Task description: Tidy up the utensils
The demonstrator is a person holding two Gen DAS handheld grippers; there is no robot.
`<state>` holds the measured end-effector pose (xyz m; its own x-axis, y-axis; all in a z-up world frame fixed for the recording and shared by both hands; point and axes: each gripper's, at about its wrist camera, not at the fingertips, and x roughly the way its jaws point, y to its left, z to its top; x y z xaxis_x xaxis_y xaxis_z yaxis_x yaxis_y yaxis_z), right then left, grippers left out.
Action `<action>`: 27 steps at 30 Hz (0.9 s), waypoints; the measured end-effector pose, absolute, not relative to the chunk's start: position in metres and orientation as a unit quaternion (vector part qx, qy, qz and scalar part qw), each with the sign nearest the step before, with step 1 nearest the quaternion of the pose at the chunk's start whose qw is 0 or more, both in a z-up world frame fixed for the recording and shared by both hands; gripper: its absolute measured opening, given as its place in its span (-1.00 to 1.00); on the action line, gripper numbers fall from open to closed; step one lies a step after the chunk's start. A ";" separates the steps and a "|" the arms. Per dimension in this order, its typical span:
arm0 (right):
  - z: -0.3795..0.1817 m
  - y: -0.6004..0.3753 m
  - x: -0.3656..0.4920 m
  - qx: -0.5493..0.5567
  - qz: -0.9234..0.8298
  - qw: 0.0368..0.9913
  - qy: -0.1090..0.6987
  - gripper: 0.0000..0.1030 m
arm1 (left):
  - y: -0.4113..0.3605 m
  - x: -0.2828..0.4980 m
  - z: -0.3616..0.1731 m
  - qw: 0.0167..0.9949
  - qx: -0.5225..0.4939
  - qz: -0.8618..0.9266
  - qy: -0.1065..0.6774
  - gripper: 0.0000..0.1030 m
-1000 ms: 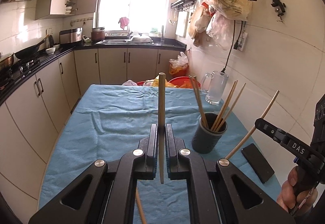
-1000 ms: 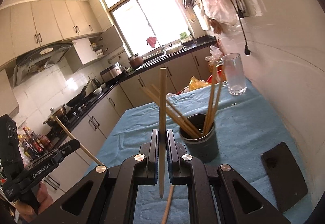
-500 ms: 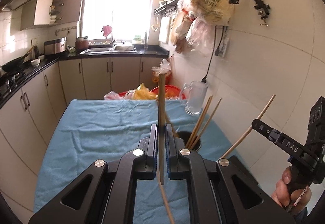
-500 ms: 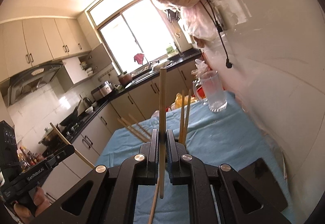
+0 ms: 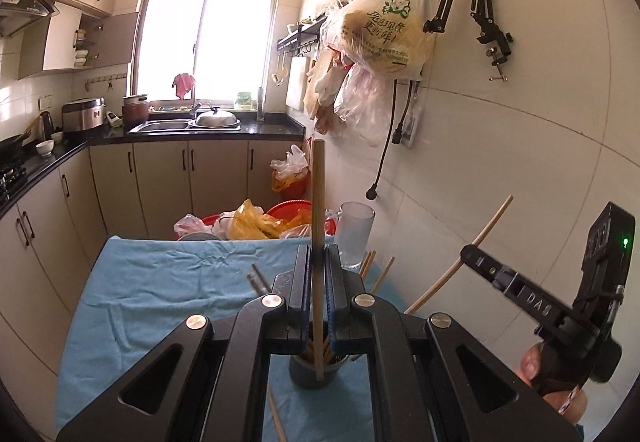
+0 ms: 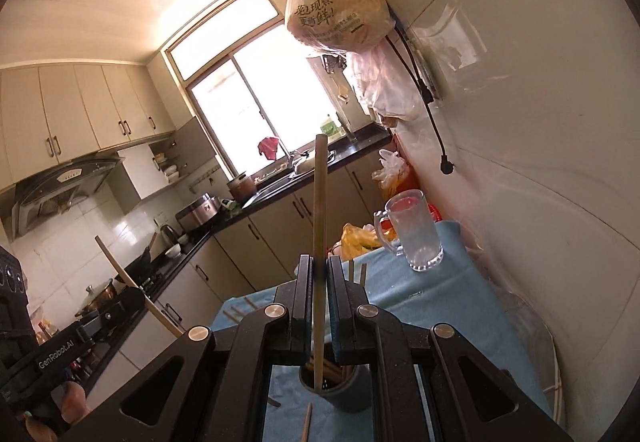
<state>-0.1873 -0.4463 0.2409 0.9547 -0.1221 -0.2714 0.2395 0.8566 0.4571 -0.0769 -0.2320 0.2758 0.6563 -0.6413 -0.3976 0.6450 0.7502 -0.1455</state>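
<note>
My left gripper [image 5: 318, 262] is shut on a wooden chopstick [image 5: 318, 201] held upright, its lower end over the dark grey utensil cup [image 5: 314, 374] that holds several chopsticks. My right gripper [image 6: 319, 270] is shut on another upright chopstick [image 6: 320, 201], its lower end inside the mouth of the same cup [image 6: 352, 390]. Each gripper shows in the other's view: the right gripper [image 5: 468, 252] with its chopstick at the right, the left gripper [image 6: 136, 296] at the lower left. A loose chopstick [image 5: 276, 418] lies on the blue cloth near the cup.
A blue cloth [image 5: 160, 282] covers the table. A glass mug [image 6: 416, 238] stands at the far right of the table by the tiled wall. Plastic bags and a red basin [image 5: 288, 213] sit beyond the far edge. Bags [image 5: 384, 29] hang from wall hooks above.
Both grippers have moved in over the cup with their chopsticks, so the cup now sits directly beneath the jaws in both views. Both grips are unchanged.
</note>
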 end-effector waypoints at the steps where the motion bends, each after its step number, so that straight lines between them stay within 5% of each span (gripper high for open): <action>1: 0.241 -0.447 -0.183 0.250 -0.097 0.956 0.119 -0.86 | -0.235 -0.073 0.277 0.910 0.003 -0.354 0.217 -0.88; 27: 0.169 -0.450 -0.113 0.252 -0.108 0.937 0.215 -0.86 | -0.251 -0.026 0.190 0.898 0.008 -0.332 0.288 -0.88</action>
